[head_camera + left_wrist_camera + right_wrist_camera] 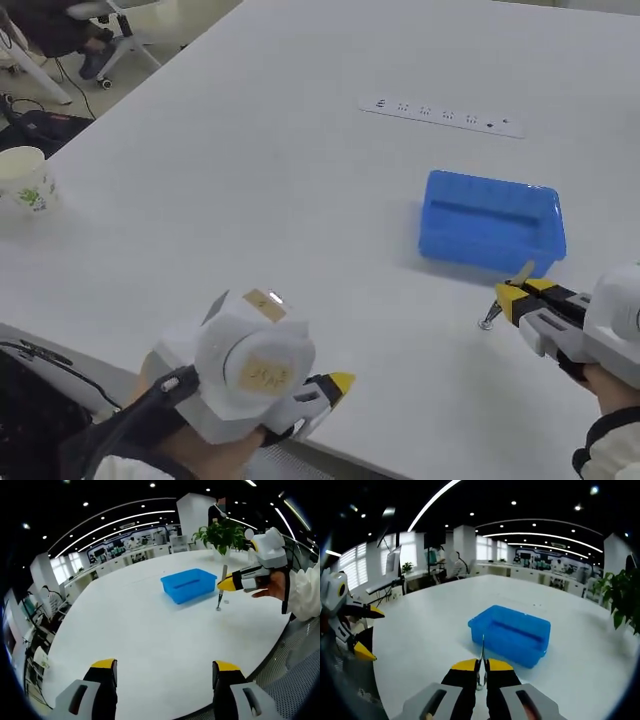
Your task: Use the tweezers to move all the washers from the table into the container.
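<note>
Tweezers (492,313): clamped in your right hand-held gripper (513,294), steeply tilted, tips down at surface (300,200) just beside container (490,222) | container inside plain blue | your left hand-held gripper (162,667): jaws wide apart, holding nothing

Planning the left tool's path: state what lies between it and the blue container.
Bare table between left tool and blue container, shown in the left gripper view.
</note>
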The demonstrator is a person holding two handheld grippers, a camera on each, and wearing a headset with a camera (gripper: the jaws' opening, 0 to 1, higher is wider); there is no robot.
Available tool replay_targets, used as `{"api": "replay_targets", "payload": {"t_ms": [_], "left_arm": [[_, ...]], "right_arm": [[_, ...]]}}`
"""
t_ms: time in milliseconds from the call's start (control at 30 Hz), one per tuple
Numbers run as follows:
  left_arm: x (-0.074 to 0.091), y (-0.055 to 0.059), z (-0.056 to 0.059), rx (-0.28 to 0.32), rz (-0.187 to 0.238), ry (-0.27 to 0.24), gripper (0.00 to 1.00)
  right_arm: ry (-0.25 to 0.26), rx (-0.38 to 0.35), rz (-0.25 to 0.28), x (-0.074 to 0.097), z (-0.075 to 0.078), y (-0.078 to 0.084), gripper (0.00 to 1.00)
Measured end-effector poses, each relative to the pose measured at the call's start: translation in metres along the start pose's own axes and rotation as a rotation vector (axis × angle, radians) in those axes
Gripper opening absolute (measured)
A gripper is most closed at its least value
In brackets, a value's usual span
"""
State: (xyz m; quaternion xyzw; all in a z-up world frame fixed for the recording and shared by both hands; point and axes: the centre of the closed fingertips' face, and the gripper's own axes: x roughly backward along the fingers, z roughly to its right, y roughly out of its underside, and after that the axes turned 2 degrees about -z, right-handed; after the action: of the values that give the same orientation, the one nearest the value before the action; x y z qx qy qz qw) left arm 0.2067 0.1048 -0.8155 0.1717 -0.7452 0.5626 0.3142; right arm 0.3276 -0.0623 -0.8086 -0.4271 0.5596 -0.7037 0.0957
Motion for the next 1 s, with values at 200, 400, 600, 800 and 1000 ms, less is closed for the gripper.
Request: {"api": "replay_targets", "payload": {"t_ms": [200,400,600,800,1000], "left_arm": [[0.000,0.000,-0.002,0.001,0.001,-0.008,0.78],[-0.001,0.003,-0.001,0.003,-0.013,-0.006,0.78],[-0.002,0.006,0.001,-0.009,-0.034,0.001,0.78],[-0.003,0.007,0.002,-0.012,-0.047,0.009,0.78],[-0.004,0.010,0.006,-0.018,-0.062,0.027,0.78]], "right_arm": [[0.000,0.014,-0.004,0.000,0.002,0.003,0.02],[-0.006,0.013,-0.002,-0.003,0.004,0.004,0.03],[-0.001,-0.011,0.004,-0.001,0.008,0.007,0.03],[0.001,-0.006,0.000,0.001,0.009,0.008,0.02],[-0.015,0.003,0.007,0.001,-0.002,0.009,0.02]]}}
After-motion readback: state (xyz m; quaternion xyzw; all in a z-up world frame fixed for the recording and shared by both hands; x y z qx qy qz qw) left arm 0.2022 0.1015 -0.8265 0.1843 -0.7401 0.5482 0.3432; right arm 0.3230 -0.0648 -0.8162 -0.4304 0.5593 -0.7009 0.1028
